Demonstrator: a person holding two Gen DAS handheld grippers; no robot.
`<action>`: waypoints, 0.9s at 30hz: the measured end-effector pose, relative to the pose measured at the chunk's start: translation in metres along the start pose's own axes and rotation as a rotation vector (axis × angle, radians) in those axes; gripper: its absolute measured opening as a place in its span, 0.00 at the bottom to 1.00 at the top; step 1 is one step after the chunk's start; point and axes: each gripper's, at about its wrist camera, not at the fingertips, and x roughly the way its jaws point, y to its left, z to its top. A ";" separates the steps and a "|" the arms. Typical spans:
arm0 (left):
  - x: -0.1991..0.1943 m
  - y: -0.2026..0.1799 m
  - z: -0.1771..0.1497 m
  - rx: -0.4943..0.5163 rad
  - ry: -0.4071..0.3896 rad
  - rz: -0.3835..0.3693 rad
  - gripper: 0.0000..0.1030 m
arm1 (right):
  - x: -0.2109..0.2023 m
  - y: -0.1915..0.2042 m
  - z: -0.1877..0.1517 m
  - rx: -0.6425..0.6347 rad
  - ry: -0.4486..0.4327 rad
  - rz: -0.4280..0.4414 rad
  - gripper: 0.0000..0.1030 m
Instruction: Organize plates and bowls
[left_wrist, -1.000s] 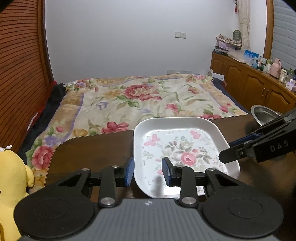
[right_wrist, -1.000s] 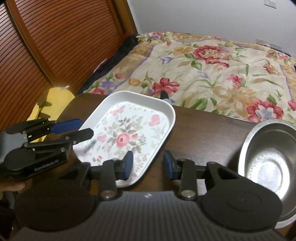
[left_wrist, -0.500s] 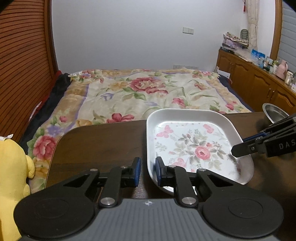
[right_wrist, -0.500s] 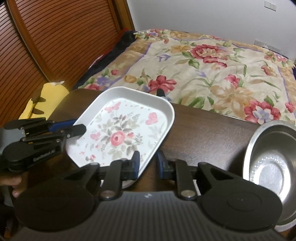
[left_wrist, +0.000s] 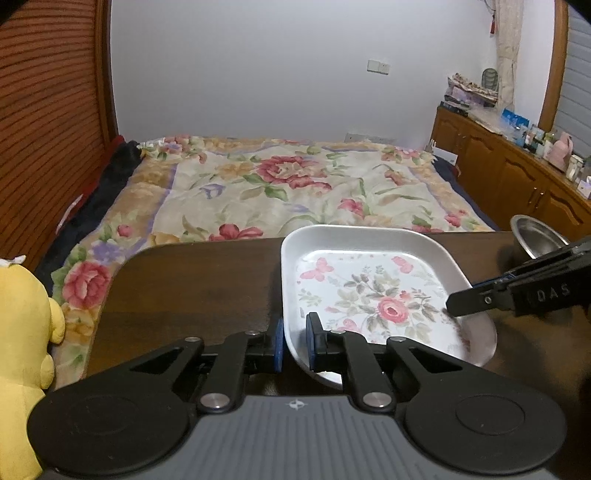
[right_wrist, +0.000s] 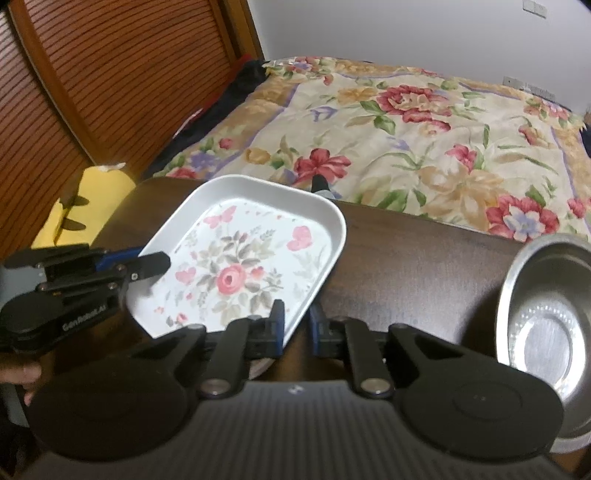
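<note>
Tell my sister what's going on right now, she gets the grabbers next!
Left gripper: fingers closed on the near-left rim of the floral plate.
Right gripper: fingers closed on the plate's right rim.
The plate is on the dark table, not clearly lifted.
The steel bowl sits empty to the right, untouched.
Done: both grips set. Left: move the plate and sort the plate and bowl together.
</note>
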 end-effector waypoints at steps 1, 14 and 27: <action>-0.005 -0.002 0.001 0.006 -0.008 0.003 0.13 | -0.003 -0.001 -0.001 0.012 -0.007 0.007 0.14; -0.083 -0.035 -0.003 0.030 -0.090 -0.009 0.13 | -0.072 -0.003 -0.024 0.047 -0.122 0.051 0.13; -0.149 -0.073 -0.025 0.047 -0.162 -0.024 0.15 | -0.130 -0.007 -0.054 0.053 -0.216 0.074 0.12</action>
